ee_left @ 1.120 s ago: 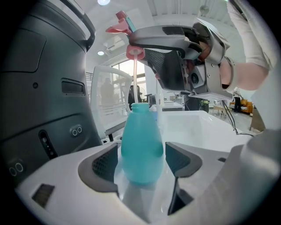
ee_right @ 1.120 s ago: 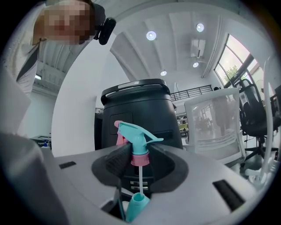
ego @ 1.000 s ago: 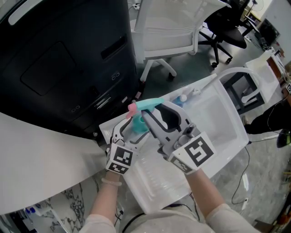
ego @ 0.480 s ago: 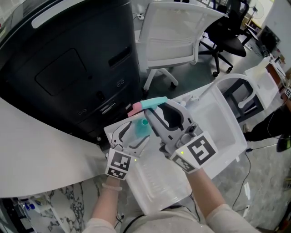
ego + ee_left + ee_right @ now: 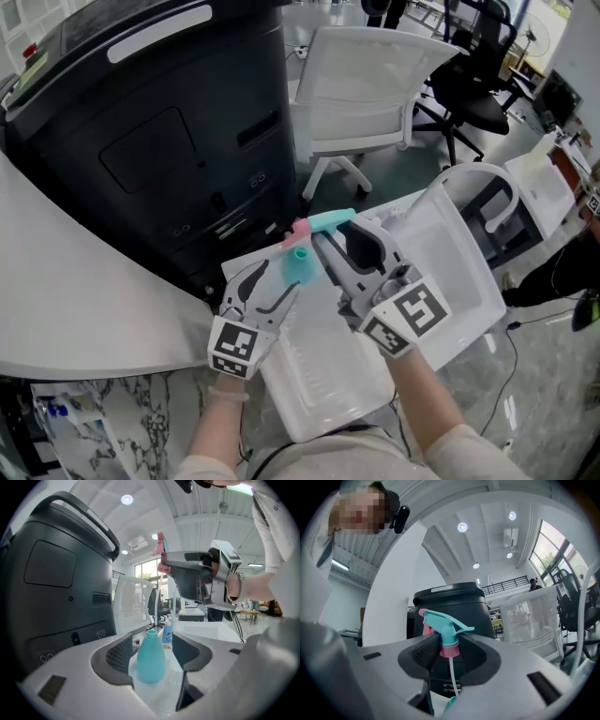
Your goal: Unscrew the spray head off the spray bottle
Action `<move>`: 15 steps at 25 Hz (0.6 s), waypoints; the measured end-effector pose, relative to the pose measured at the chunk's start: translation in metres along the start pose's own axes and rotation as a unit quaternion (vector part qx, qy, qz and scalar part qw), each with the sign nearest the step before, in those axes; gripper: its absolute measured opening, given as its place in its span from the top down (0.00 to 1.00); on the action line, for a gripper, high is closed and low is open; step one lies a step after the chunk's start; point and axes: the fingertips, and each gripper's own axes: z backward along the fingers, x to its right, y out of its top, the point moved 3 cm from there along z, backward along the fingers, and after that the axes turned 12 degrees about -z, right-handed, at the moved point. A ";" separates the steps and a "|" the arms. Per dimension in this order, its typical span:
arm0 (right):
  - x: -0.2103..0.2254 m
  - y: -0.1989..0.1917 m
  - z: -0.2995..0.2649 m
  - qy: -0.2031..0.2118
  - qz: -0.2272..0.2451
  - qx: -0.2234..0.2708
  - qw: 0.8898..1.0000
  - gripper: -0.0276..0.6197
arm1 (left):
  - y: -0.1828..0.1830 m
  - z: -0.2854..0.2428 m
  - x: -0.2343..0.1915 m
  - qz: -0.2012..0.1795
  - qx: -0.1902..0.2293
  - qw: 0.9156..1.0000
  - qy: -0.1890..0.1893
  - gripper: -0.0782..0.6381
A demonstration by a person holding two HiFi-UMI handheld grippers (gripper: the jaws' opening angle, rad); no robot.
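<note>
Right gripper view is showing the right gripper point(image 5: 449, 649) pinching the spray head point(image 5: 444, 623) by its pink collar, with the dip tube point(image 5: 451, 677) hanging down toward the bottle. The head is being held clear above the teal bottle point(image 5: 151, 662), which is standing upright on a white tray point(image 5: 323, 384) with its neck open. The left gripper point(image 5: 151, 645) is closing its jaws around the bottle, both pads just beside it, not pressing. A black unit point(image 5: 159, 141) is standing behind.
</note>
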 end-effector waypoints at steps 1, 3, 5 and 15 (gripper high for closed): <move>0.001 -0.001 0.004 -0.002 -0.001 -0.002 1.000 0.75 | 0.002 0.004 0.000 0.001 0.004 1.000 0.008 0.54; 0.005 -0.002 0.011 -0.008 -0.002 -0.006 1.000 0.75 | 0.006 0.010 -0.001 0.003 0.010 1.000 0.023 0.60; 0.008 -0.004 0.017 -0.012 -0.003 -0.012 1.000 0.75 | 0.010 0.016 -0.002 0.007 0.015 0.999 0.039 0.66; 0.012 -0.016 0.048 -0.019 0.007 -0.039 0.999 0.75 | 0.023 0.043 0.002 0.031 0.039 0.992 0.115 0.82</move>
